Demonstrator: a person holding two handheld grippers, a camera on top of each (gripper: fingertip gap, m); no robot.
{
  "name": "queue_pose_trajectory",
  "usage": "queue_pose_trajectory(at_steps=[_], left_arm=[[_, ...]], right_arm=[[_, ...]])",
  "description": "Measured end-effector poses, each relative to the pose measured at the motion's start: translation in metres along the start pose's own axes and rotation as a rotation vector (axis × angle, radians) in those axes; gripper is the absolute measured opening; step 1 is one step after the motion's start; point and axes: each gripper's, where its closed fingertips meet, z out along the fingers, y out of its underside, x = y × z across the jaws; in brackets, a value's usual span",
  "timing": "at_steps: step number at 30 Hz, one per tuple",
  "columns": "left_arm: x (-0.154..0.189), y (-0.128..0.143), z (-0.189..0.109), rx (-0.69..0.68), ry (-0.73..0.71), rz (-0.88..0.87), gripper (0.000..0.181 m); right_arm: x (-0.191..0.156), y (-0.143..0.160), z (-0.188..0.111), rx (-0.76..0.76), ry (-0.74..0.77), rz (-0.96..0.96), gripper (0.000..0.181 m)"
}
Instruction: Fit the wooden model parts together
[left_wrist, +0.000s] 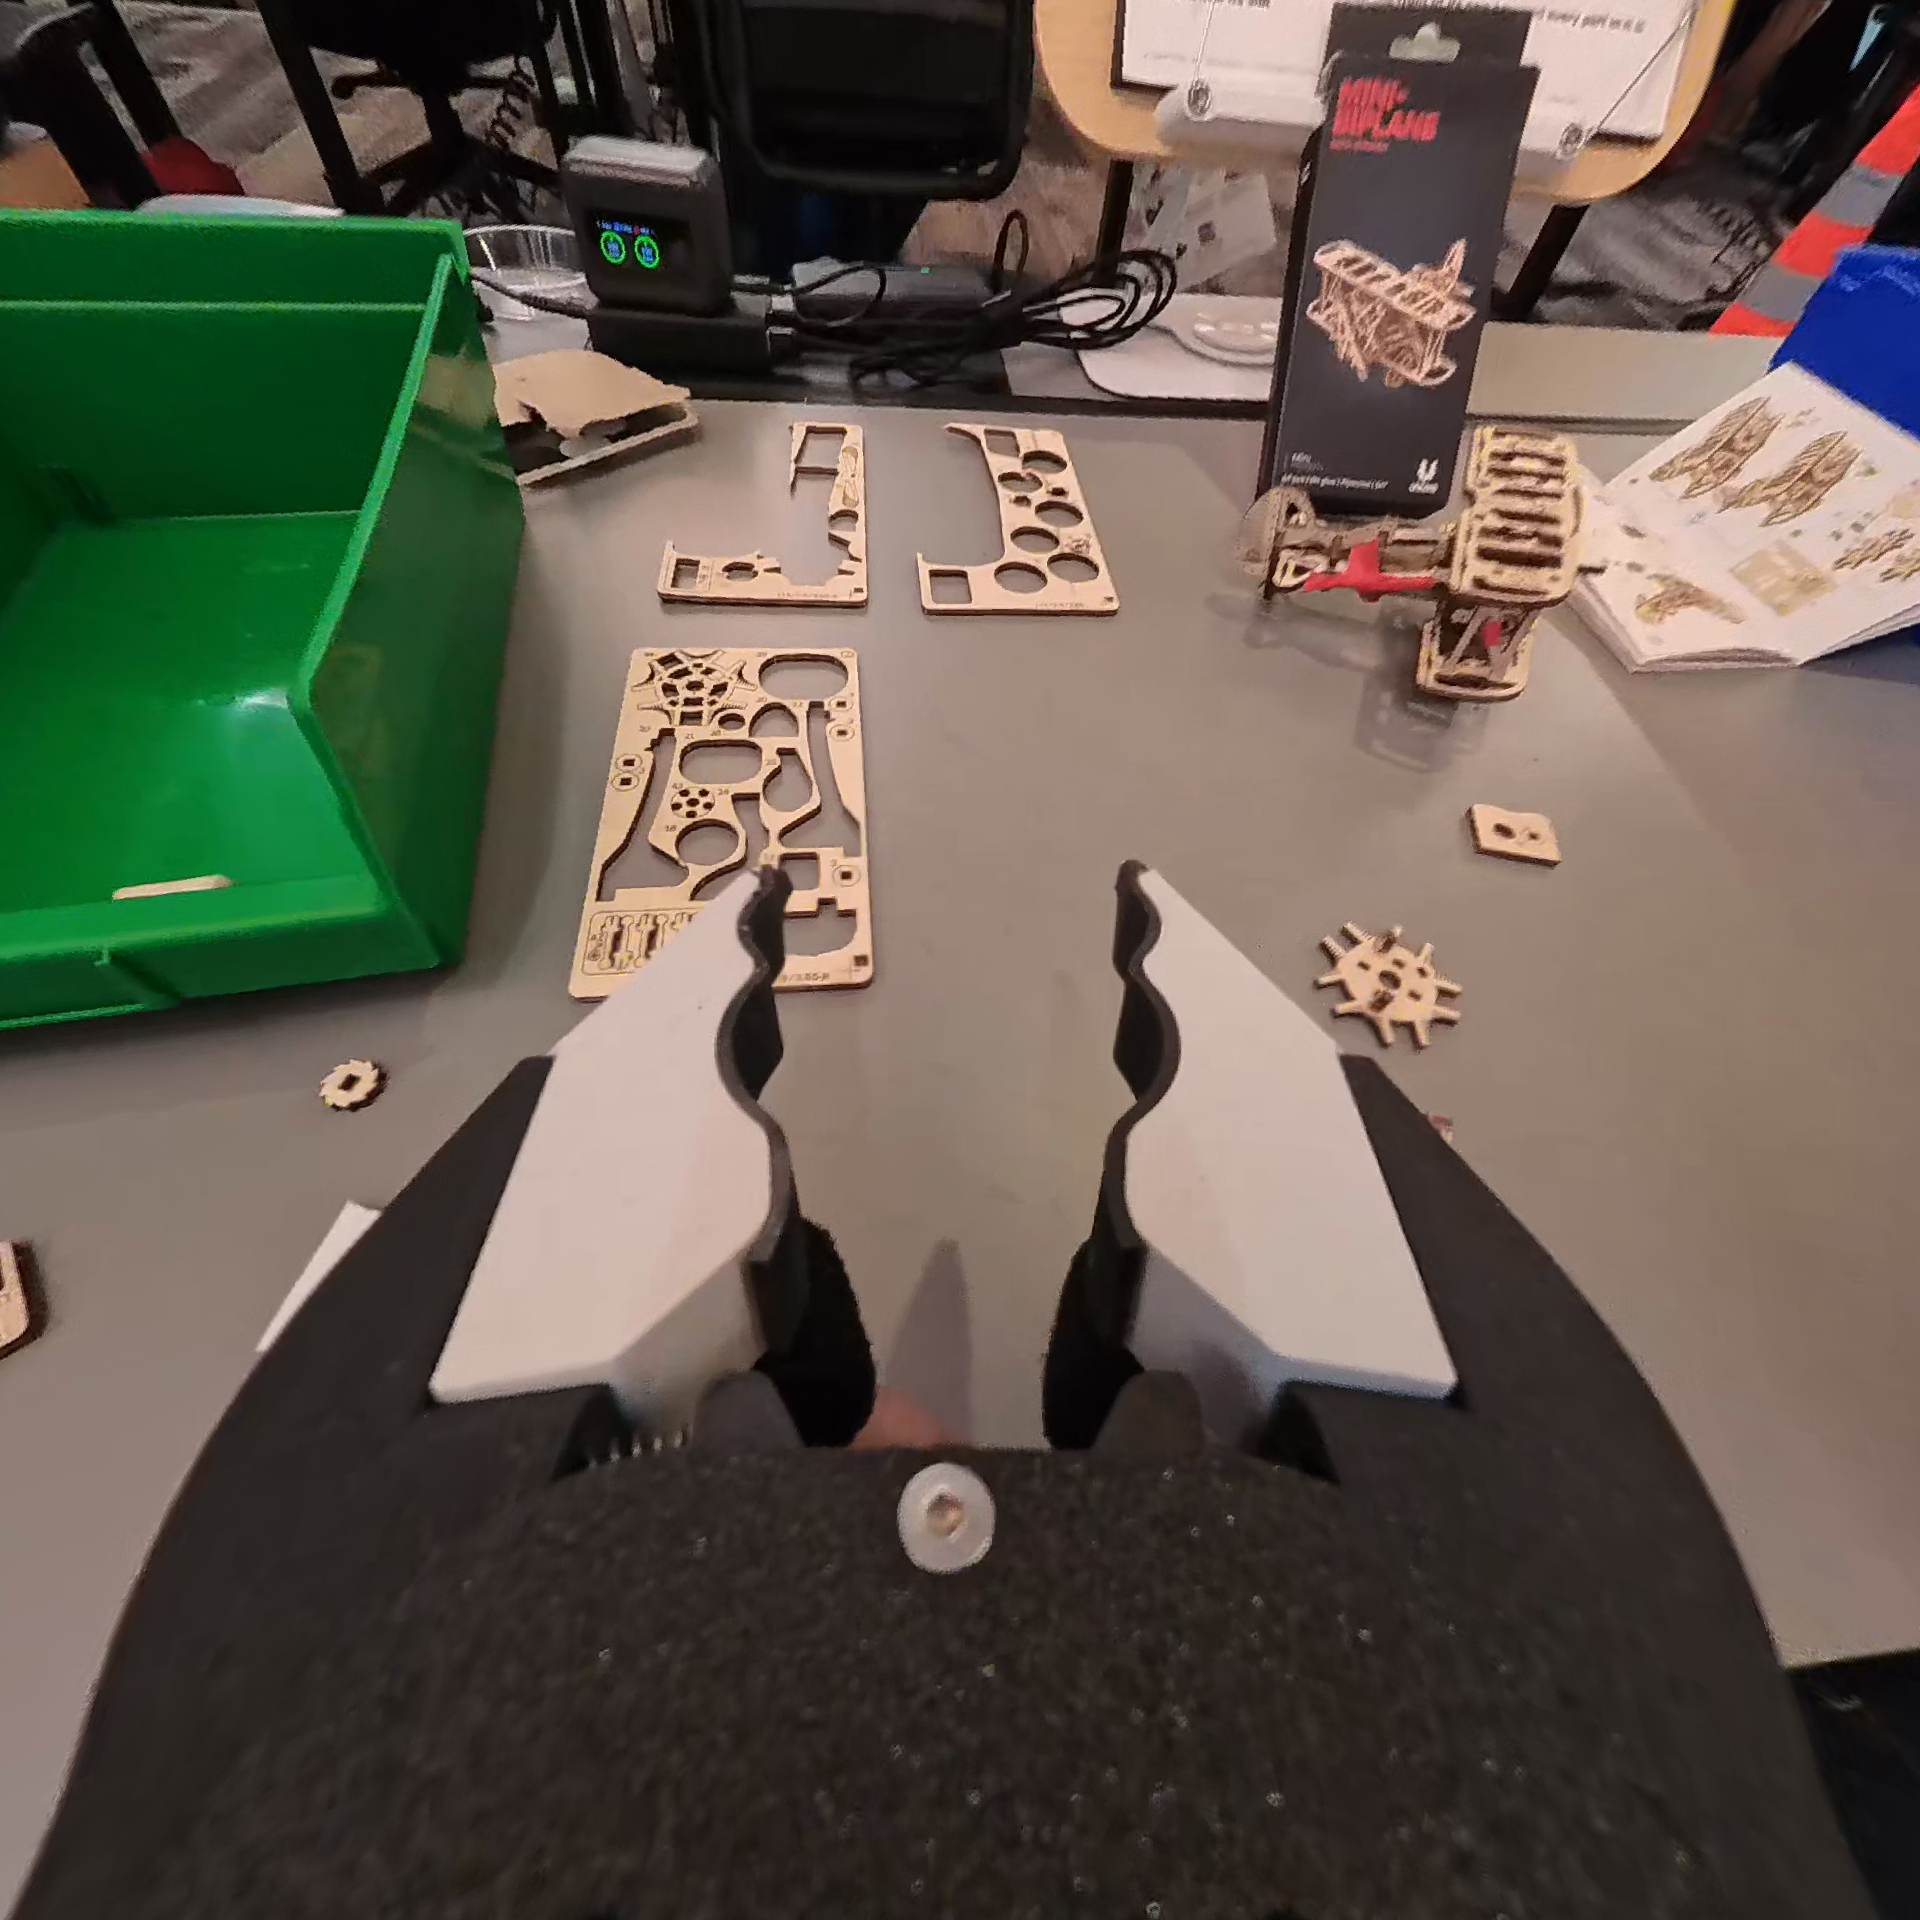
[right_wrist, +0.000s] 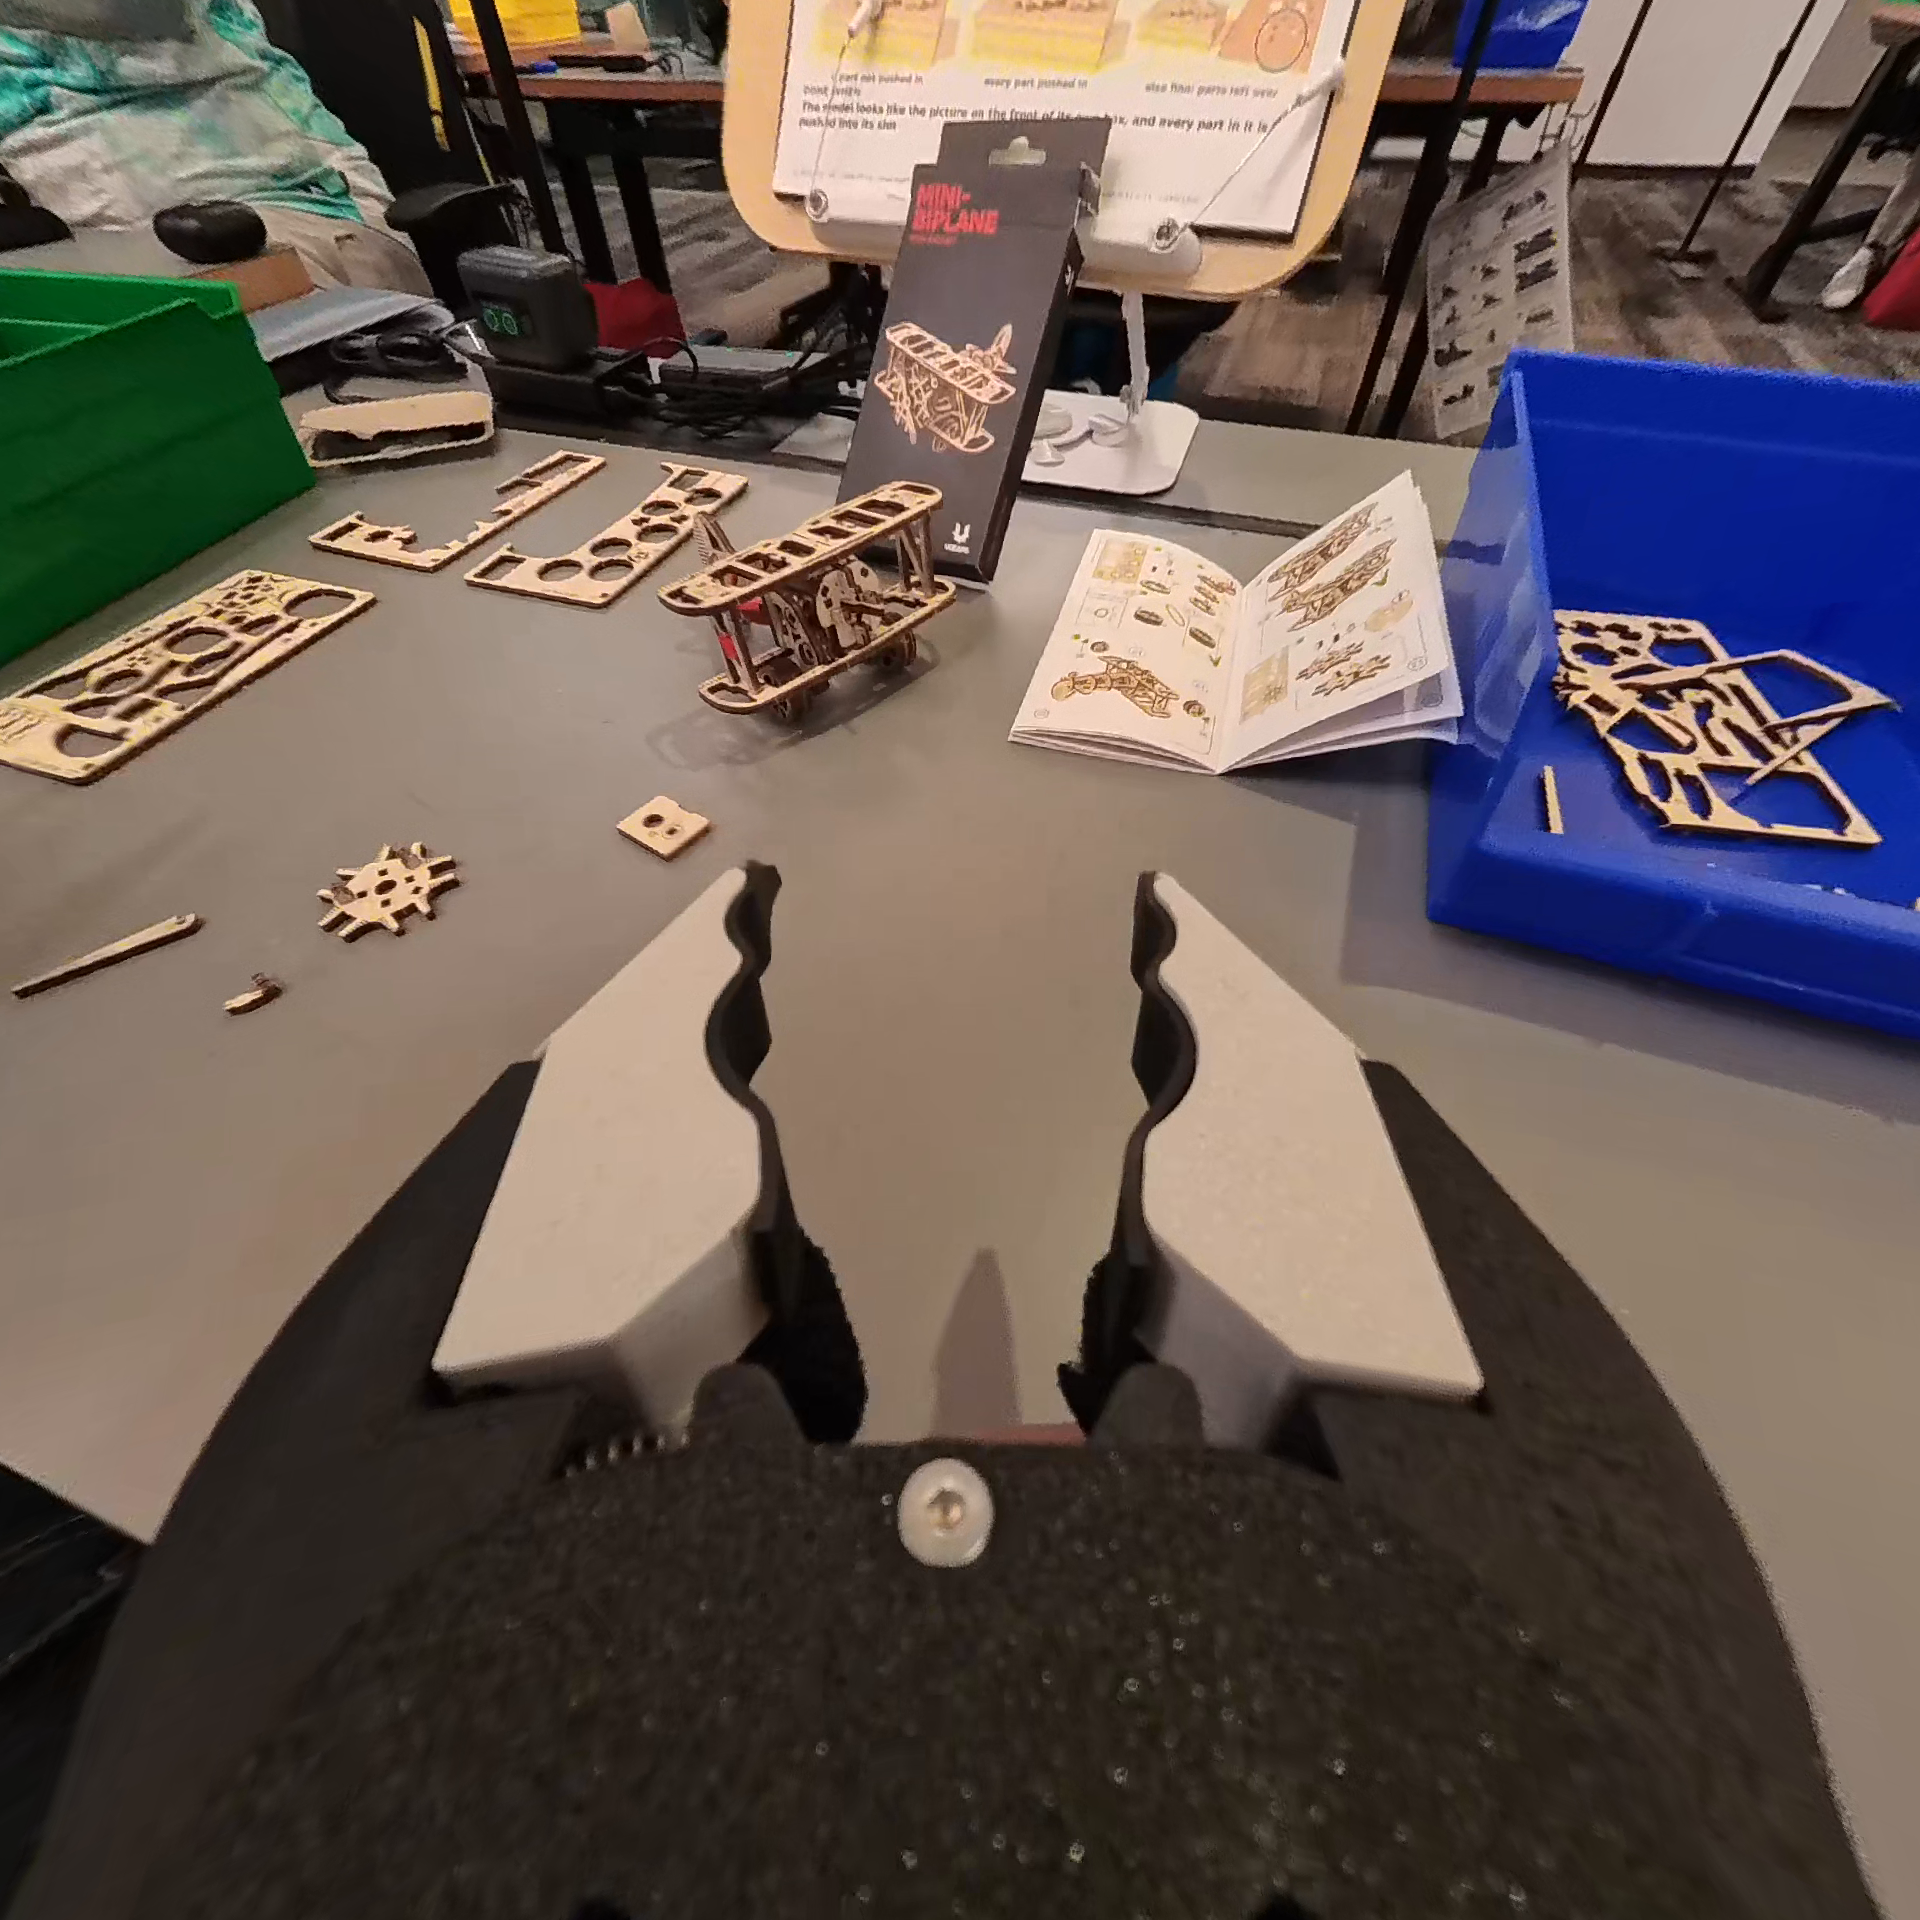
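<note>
A part-built wooden biplane (right_wrist: 810, 608) stands mid-table; it also shows in the left wrist view (left_wrist: 1434, 561). Loose parts lie in front of it: a spiked round piece (right_wrist: 387, 891) (left_wrist: 1387, 982), a small square plate (right_wrist: 663, 827) (left_wrist: 1514, 834), a thin stick (right_wrist: 104, 954), a tiny piece (right_wrist: 252, 995) and a small gear (left_wrist: 351, 1084). Three punched wooden sheets (left_wrist: 727, 821) (left_wrist: 774, 530) (left_wrist: 1023, 530) lie to the left. My left gripper (left_wrist: 945, 883) is open and empty above the table beside the big sheet. My right gripper (right_wrist: 954, 878) is open and empty, short of the biplane.
A green bin (left_wrist: 208, 582) stands at the left with one wood strip inside. A blue bin (right_wrist: 1704, 665) at the right holds spent sheets. An open instruction booklet (right_wrist: 1247, 644), the black kit box (right_wrist: 966, 353), a board on a stand (right_wrist: 1039, 125) and a charger with cables (left_wrist: 644, 229) sit behind. The tiny piece (right_wrist: 252, 995) lies around 15 cm away from my left fingertips. From my left tips it is roughly 15 cm to the small gear (left_wrist: 351, 1084); from my right, 50 cm. About 20 cm separates my right fingertips from the small square plate (right_wrist: 663, 827). Seen from the left wrist view (left_wrist: 1520, 835) as well.
</note>
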Motion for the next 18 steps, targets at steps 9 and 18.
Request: queue_pose_trajectory(at_steps=[9, 18], left_arm=[[0.004, 0.002, 0.002, -0.006, 0.016, -0.015, 0.055], [0.019, -0.013, 0.007, 0.051, 0.023, 0.057, 0.052]], right_arm=[[0.030, 0.016, 0.043, -0.194, 0.059, -0.050, 0.079], [0.087, -0.021, 0.185, -0.279, 0.106, -0.030, 0.089]])
